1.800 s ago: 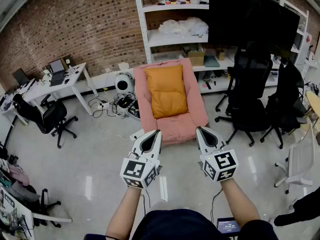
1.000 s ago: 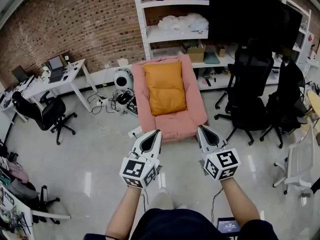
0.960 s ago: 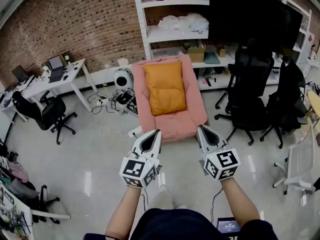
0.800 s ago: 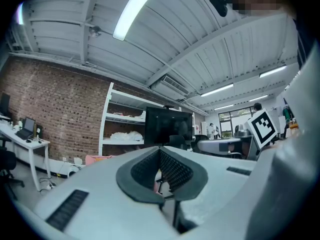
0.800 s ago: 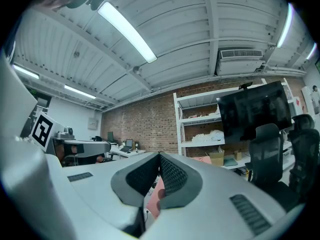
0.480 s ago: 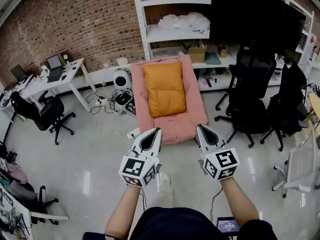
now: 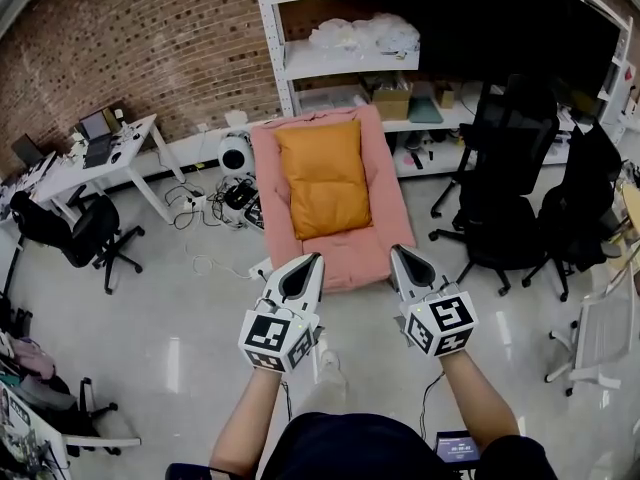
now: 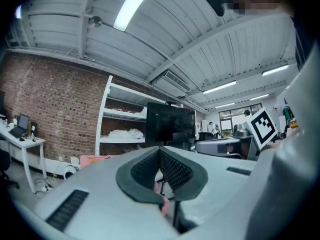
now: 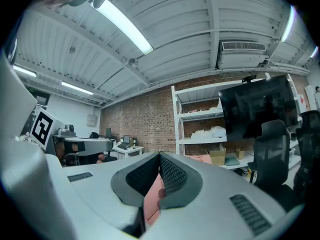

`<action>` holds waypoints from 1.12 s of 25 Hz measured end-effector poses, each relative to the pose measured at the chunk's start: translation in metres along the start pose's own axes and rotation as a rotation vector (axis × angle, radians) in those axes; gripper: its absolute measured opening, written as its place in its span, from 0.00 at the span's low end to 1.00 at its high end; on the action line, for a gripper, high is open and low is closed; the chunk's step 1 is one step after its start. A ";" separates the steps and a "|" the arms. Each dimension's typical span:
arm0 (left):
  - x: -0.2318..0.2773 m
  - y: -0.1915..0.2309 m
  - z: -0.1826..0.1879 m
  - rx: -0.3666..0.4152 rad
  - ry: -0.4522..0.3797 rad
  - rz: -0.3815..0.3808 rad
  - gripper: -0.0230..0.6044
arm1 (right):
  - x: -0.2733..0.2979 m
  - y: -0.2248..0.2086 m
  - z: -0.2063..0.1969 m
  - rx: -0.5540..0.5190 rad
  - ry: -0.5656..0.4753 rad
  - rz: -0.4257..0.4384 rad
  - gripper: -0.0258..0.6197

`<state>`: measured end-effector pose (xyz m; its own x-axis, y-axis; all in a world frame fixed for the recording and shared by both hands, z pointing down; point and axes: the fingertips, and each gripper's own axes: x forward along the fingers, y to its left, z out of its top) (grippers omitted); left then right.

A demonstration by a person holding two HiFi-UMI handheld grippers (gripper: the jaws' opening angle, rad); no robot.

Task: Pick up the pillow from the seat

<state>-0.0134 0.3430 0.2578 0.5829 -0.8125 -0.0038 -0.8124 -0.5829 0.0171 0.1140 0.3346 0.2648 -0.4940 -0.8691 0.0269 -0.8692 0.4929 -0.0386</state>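
**Both grippers shut and empty in front of the seat, pillow not yet touched**

In the head view the orange pillow (image 7: 320, 178) lies in the upper middle of the frame, resting lengthwise on the pink seat (image 7: 355, 256), against its back and covering most of its cushion. The seat stands on the pale glossy floor (image 7: 170, 308), in front of a white shelf unit (image 7: 272, 63) and a brick wall (image 7: 150, 38).

The left gripper (image 7: 311, 259) is held out at lower centre-left and the right gripper (image 7: 396, 252) at lower centre-right. Both tips point toward the front edge of the seat and are apart from the pillow. Each gripper's own view shows its two ribbed fingers pressed together along their length with nothing between them. Only the room shows beyond the tips.

Black office chairs (image 7: 495, 198) stand to the right of the seat, and a white desk (image 7: 120, 153) with a dark chair beside it stands at the left edge of the frame.
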 end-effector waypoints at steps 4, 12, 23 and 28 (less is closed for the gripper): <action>0.023 0.013 -0.008 -0.010 0.022 -0.002 0.04 | 0.022 -0.016 -0.005 0.014 0.017 0.003 0.07; 0.064 0.057 -0.006 -0.023 0.042 -0.007 0.04 | 0.076 -0.035 -0.009 0.019 0.050 -0.004 0.07; 0.110 0.121 -0.008 -0.049 0.047 -0.025 0.04 | 0.149 -0.056 -0.009 -0.001 0.090 -0.041 0.07; 0.130 0.153 -0.011 -0.060 0.051 -0.036 0.04 | 0.185 -0.063 -0.013 -0.009 0.113 -0.061 0.07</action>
<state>-0.0613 0.1481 0.2709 0.6131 -0.7887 0.0455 -0.7893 -0.6090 0.0782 0.0776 0.1433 0.2852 -0.4392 -0.8873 0.1408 -0.8975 0.4405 -0.0242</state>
